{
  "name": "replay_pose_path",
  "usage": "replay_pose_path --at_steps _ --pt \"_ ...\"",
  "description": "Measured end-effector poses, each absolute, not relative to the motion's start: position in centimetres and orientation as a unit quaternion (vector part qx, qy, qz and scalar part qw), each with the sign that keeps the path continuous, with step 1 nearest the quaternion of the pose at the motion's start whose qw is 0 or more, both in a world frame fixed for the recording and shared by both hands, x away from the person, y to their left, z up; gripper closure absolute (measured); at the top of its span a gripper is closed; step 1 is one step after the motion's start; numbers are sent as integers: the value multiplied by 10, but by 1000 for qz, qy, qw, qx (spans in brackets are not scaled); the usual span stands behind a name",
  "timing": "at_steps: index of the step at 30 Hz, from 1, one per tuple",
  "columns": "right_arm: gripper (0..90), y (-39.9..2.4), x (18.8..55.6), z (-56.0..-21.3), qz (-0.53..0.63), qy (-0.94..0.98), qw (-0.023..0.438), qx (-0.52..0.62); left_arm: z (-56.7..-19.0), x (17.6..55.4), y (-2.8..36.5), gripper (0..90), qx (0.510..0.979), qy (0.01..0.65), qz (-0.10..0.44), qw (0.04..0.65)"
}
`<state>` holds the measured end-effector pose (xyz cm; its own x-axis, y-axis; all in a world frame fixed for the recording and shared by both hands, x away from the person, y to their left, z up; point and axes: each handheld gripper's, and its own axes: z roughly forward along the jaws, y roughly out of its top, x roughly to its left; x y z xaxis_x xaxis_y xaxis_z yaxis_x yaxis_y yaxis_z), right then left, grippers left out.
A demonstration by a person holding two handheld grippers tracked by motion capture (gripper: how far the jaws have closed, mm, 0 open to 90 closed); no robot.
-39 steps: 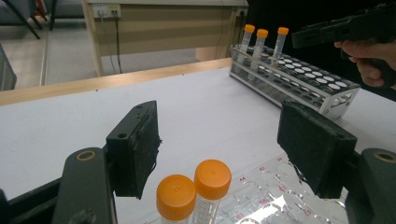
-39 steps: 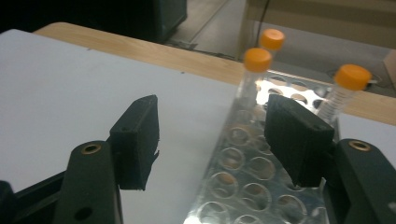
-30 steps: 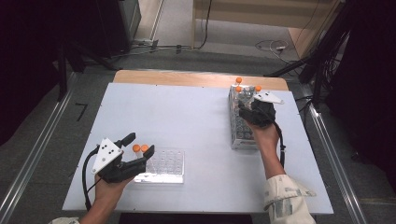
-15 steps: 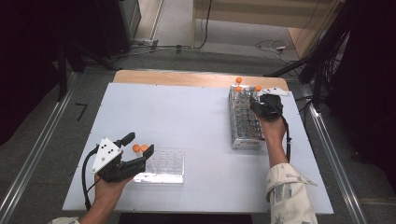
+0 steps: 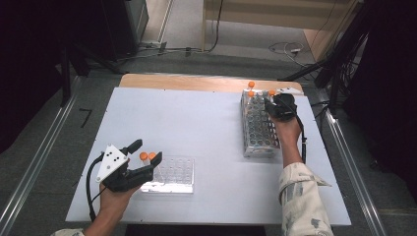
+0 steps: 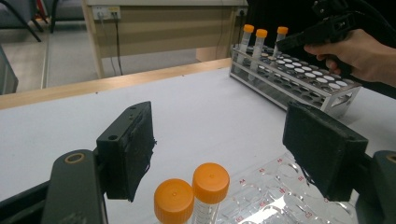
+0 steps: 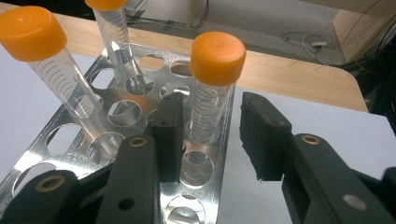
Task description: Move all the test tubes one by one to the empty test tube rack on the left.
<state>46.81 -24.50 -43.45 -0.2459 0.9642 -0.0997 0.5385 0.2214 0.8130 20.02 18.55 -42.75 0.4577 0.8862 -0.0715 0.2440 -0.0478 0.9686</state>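
A metal tube rack [image 5: 258, 130] stands at the right of the white table, with three orange-capped tubes at its far end. My right gripper [image 5: 272, 101] is at that far end. In the right gripper view its jaws [image 7: 212, 135] straddle the nearest capped tube [image 7: 212, 79]. They have just been closing, and a gap still shows at the right pad. My left gripper [image 5: 149, 156] hovers open at the front left over a clear plastic rack [image 5: 172, 174]. Two orange-capped tubes [image 6: 210, 184] [image 6: 173, 200] stand below and between its wide jaws [image 6: 224, 140], untouched.
Two more capped tubes [image 7: 46, 56] [image 7: 114, 32] lean in rack holes just left of the straddled one. A wooden board [image 5: 196, 82] lies along the table's far edge. Cables and dark equipment stand on the floor beyond.
My right gripper has moved along the metal rack to its far end and its jaws have narrowed around a tube. The left gripper has stayed where it was.
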Motion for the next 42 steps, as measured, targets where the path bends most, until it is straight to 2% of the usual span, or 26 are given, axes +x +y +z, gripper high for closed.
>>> replay_pose_path --at_steps 15,26,42 --pt "713 -248 474 -441 354 722 308 509 -429 202 185 255 662 430 292 540" --pt "720 -248 471 -434 370 715 315 502 -429 202 186 259 662 430 292 540" --pt "722 -250 453 -397 408 700 330 484 -428 201 186 260 660 430 293 542"
